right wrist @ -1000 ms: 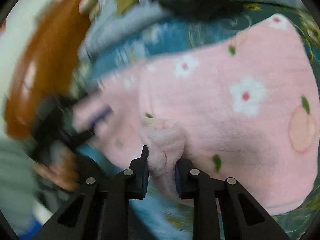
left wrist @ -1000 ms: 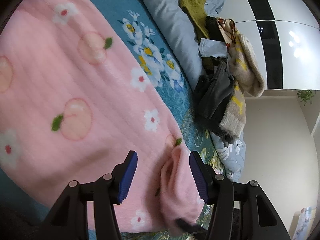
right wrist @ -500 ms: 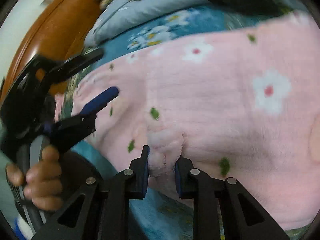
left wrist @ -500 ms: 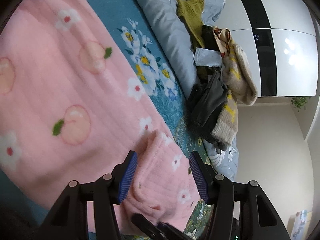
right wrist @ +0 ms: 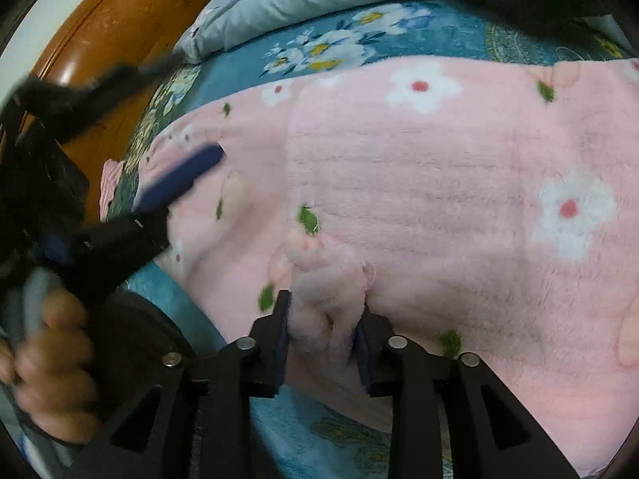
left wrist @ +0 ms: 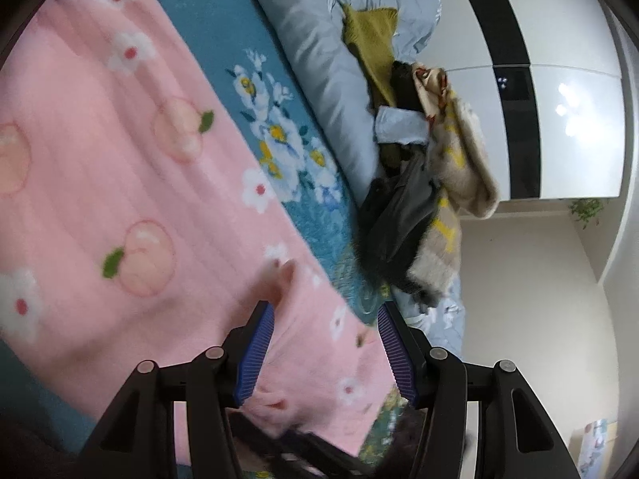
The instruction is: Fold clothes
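Jaws of the left gripper (left wrist: 325, 353) stand wide apart in the left wrist view, holding nothing, poised over a turned-over flap of the pink fleece garment (left wrist: 120, 151), which lies spread across the teal floral bed (left wrist: 223, 20); a heap of other clothes (left wrist: 419, 167) waits unfolded on the grey quilt (left wrist: 319, 72) beyond. From the right wrist view, the right gripper (right wrist: 322, 329) has its jaws clamped on a bunched edge of the garment, with the left gripper visible beside it. Folding looks barely begun: perhaps one fold is under way, with the pile untouched.
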`<state>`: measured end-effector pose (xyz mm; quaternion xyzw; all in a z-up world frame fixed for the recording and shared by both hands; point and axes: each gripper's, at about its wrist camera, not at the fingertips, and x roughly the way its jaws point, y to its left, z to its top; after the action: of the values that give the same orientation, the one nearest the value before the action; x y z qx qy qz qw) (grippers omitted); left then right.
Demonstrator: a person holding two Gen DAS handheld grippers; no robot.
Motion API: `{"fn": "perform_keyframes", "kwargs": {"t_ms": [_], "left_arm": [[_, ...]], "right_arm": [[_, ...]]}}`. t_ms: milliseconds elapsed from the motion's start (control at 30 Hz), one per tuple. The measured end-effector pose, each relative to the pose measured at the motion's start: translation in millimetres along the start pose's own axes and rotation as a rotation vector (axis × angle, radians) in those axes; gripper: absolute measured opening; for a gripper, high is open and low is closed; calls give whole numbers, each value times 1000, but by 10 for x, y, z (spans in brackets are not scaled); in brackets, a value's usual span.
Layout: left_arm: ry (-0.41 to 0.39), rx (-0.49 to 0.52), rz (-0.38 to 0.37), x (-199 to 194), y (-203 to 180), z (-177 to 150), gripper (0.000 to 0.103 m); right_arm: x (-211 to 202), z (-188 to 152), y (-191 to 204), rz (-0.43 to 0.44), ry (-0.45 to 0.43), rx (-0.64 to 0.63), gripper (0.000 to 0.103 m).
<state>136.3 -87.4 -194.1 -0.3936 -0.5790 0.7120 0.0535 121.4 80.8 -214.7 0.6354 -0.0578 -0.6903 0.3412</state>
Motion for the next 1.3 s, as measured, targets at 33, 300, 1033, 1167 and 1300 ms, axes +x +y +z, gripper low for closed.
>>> {"fn": "perform_keyframes", "kwargs": {"t_ms": [33, 300, 1033, 1167, 1300], "left_arm": [[-17, 7, -6, -92, -17, 54, 58], [-375, 21, 216, -1452, 275, 684, 62], [-389, -32, 514, -1629, 1030, 1071, 20], [-406, 220, 462, -1583, 133, 972, 19], [-335, 539, 290, -1219, -1048, 484, 19]], "right_arm": [[-22, 0, 3, 26, 0, -2, 53], [-565, -46, -93, 79, -87, -42, 73], [-867, -109, -413, -20, -145, 35, 73], [-906, -152, -530, -26, -152, 69, 73], [-986, -194, -682, -31, -174, 122, 73]]}}
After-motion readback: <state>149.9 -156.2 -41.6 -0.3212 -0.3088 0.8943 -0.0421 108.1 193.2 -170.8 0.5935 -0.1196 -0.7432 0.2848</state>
